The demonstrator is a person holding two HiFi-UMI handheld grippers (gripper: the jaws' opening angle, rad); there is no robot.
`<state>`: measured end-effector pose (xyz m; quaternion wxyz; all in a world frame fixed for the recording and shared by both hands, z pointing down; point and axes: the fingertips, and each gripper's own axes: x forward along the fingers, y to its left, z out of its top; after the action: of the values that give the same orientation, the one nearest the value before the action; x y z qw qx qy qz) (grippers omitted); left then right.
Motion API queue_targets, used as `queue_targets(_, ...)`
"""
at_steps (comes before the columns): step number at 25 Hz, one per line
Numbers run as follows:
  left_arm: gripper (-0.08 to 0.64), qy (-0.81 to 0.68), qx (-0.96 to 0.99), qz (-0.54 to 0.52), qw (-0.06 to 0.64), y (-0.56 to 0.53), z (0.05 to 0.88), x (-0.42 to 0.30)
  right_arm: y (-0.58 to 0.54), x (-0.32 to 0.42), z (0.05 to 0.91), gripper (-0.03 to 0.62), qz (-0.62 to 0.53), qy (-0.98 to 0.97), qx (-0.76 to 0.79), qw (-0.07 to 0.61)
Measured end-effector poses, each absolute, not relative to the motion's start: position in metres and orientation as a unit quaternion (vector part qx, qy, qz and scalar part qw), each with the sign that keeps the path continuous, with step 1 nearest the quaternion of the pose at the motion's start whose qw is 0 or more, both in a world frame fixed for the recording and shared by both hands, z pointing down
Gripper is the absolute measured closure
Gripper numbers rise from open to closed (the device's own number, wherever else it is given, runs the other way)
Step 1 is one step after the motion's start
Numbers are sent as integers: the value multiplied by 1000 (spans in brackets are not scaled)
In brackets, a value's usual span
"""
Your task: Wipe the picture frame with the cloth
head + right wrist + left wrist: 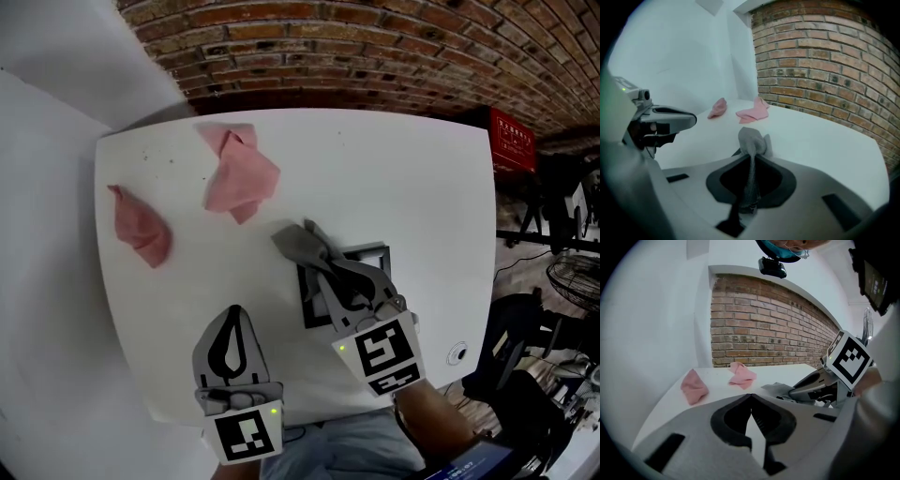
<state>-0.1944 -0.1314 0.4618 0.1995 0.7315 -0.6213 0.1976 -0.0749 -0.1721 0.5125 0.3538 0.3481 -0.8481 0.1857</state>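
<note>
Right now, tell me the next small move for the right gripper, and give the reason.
Probably drag the grey cloth across the picture frame with light pressure. The right gripper is shut on the cloth, which lies bunched at the frame's far left corner, so a short stroke would wipe it. The left gripper is shut, empty, off the frame.

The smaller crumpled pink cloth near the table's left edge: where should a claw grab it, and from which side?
The smaller crumpled pink cloth is probably best pinched at its bunched-up middle, coming down from above. It humps off the white table there, while its thin edges lie flat, leaving little to pinch.
</note>
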Motion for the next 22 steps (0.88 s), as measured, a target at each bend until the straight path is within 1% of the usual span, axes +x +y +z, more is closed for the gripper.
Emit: queue_targets(22, 551, -597, 752, 207, 186, -136, 461, -151, -179, 1, 516, 557, 212, -815, 418, 341)
